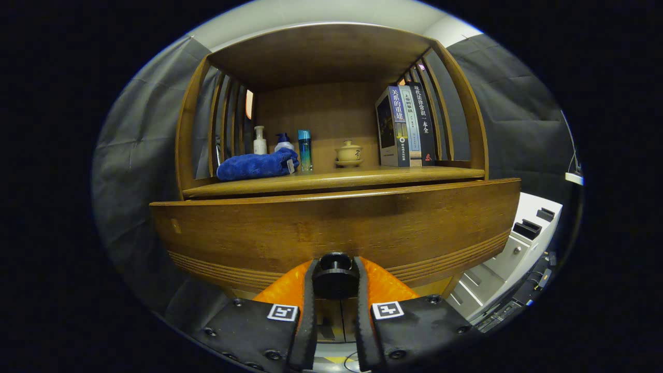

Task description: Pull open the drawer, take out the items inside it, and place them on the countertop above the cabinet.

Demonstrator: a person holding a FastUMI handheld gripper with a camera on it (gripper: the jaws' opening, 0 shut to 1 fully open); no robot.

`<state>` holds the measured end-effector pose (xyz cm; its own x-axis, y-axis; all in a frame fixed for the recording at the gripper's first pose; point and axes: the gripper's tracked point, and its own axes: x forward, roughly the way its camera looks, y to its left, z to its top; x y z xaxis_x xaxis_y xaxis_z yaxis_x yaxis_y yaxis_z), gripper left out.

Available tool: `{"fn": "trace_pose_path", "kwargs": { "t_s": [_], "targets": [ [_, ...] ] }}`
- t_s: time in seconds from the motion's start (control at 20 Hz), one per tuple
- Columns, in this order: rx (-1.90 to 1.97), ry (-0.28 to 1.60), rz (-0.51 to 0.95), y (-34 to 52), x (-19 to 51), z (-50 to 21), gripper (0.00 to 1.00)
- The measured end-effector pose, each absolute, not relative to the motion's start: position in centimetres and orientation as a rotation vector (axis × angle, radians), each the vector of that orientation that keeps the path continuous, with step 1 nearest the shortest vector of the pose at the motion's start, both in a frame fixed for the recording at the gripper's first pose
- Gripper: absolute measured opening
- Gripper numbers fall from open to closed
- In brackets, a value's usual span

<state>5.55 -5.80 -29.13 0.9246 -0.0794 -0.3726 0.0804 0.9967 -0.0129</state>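
Chinese titles on the book spines

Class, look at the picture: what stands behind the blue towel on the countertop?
Behind the blue towel stand a white pump bottle, a blue-capped bottle and a teal bottle. The towel covers their bases. The claw grips the drawer knob.

Fisheye view from the hand-held gripper, level and close against the drawer front, facing the cabinet.

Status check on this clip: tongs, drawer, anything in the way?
Tongs shut on drawer knob. Drawer front close ahead, opening not confirmable. Blue towel, bottles, teacup, books on countertop; nothing blocking the pull.
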Motion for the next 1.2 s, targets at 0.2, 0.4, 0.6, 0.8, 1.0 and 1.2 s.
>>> {"fn": "trace_pose_path", "kwargs": {
  "t_s": [0.2, 0.4, 0.6, 0.8, 1.0, 1.2],
  "targets": [
    [0.006, 0.382, -0.093, -5.4, 2.0, -28.3, 0.39],
    [0.000, 0.387, -0.075, -4.9, -0.4, -27.7, 0.38],
    [0.006, 0.402, -0.074, -5.1, -2.2, -27.3, 0.38],
    [-0.001, 0.423, -0.072, -5.1, -3.3, -27.3, 0.38],
    [-0.014, 0.441, -0.072, -5.2, -3.7, -27.8, 0.38],
    [-0.009, 0.436, -0.080, -5.2, -4.0, -27.8, 0.39]
  ]
}}
